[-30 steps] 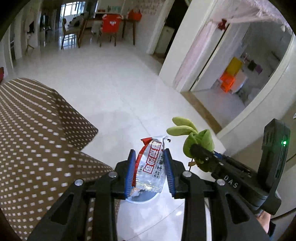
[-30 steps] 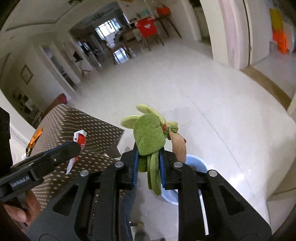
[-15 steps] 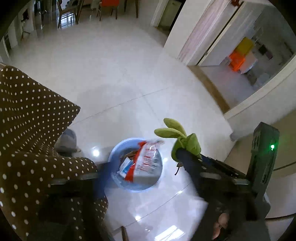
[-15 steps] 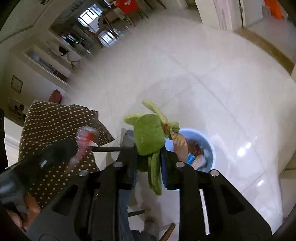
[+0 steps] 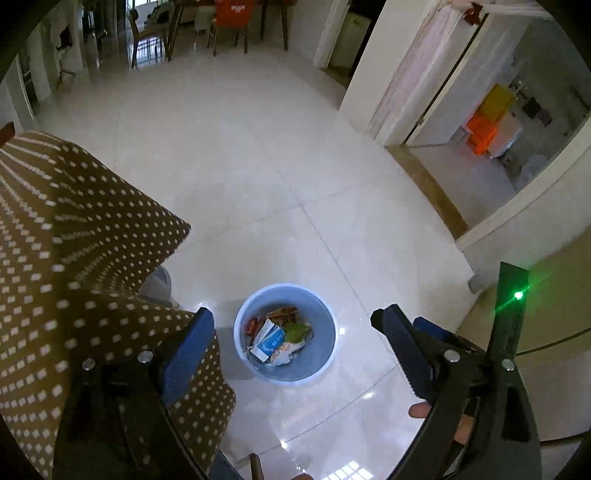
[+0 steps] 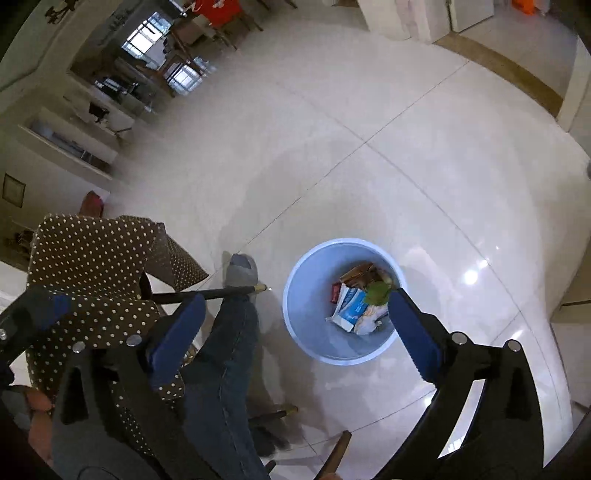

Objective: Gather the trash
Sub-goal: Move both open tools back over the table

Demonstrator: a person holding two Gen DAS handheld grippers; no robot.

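A light blue bin (image 5: 288, 380) (image 6: 295, 332) stands on the white tiled floor below both grippers. Several pieces of trash lie in it: a blue-and-white packet (image 5: 271, 339) (image 6: 349, 306), a crumpled clear wrapper (image 5: 284, 354) and a green plush toy (image 5: 295, 330) (image 6: 376, 293). My left gripper (image 5: 291, 317) hangs above the bin, its jaws opening wide with nothing between them. My right gripper (image 6: 295, 299) is also over the bin, jaws opening and empty. Its body with a green light (image 5: 515, 314) shows at the right of the left wrist view.
A seat covered in brown dotted cloth (image 5: 74, 258) (image 6: 92, 258) stands left of the bin. A person's jeans leg and grey slipper (image 6: 240, 273) are between the two. A black chair leg (image 6: 207, 294) juts out there. A doorway (image 5: 461, 129) opens at right; dining chairs (image 5: 236, 22) stand far off.
Both grippers opened. The wrapper left the left gripper and the green plush toy left the right one; both now lie in the bin. Both hands sank and tilted down toward it.
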